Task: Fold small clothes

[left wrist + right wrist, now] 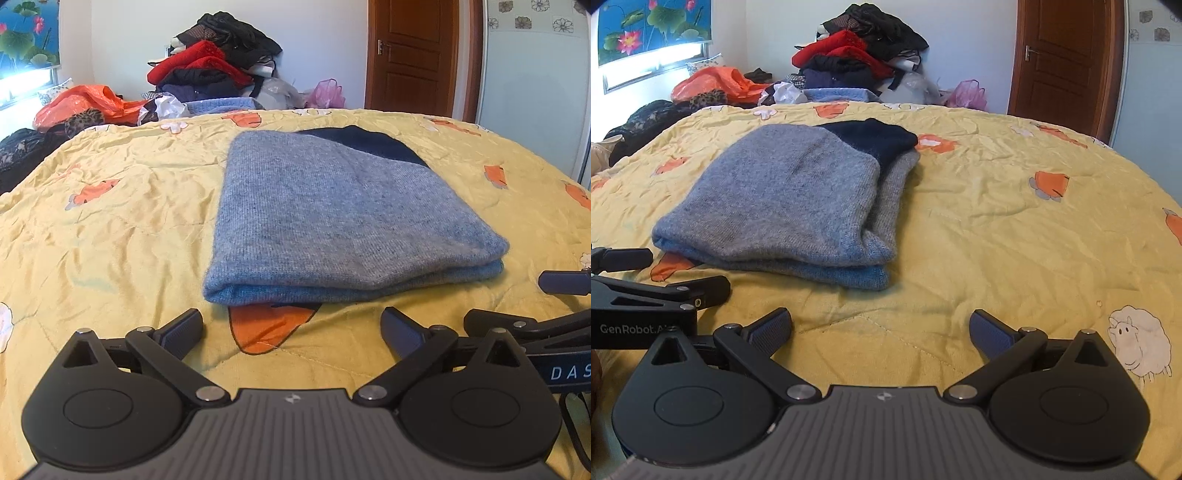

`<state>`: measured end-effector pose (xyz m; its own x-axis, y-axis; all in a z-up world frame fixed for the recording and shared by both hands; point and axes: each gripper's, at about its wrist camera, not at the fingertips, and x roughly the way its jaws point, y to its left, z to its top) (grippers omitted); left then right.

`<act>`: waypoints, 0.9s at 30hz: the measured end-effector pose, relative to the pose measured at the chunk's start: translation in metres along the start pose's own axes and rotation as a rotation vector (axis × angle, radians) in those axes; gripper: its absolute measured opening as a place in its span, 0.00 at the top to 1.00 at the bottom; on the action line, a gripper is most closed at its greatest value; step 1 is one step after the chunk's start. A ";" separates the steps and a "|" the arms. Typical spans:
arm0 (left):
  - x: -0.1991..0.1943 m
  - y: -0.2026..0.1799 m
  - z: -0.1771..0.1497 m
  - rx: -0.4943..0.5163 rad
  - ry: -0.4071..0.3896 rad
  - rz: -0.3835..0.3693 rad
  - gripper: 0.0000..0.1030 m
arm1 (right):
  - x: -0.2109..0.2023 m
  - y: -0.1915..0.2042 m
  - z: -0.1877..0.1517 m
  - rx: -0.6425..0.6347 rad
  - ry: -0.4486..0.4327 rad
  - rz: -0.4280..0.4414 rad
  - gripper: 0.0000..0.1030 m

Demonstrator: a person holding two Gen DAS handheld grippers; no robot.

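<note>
Ahead of both my claws the bed (110,221) spreads wide, its yellow quilt creased all over. That slack quilt is the first risk: if a finger digs under the sweater it may pinch quilt along with the knit, and a lift would drag both.

Just beyond my left claw (291,328), and ahead-left of my right claw (881,328), lies the sweater (332,214), folded into a thick blue-grey stack with a dark part showing at its far end. The layers on the side toward my right claw look uneven, so a one-sided tug could slide the top layer off and undo the fold.

Both claws hang released, jaws wide, nothing between them. They sit close side by side; reaching for the same near edge, they could knock together.
</note>
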<state>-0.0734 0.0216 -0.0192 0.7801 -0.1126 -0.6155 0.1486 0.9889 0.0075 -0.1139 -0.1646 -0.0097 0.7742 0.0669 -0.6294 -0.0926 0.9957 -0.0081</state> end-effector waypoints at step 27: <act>0.000 0.000 0.000 -0.003 -0.003 0.000 0.00 | 0.000 0.000 -0.002 0.004 -0.006 -0.001 0.00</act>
<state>-0.0739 0.0219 -0.0193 0.7819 -0.1124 -0.6132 0.1464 0.9892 0.0052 -0.1152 -0.1647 -0.0106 0.7781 0.0667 -0.6246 -0.0895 0.9960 -0.0052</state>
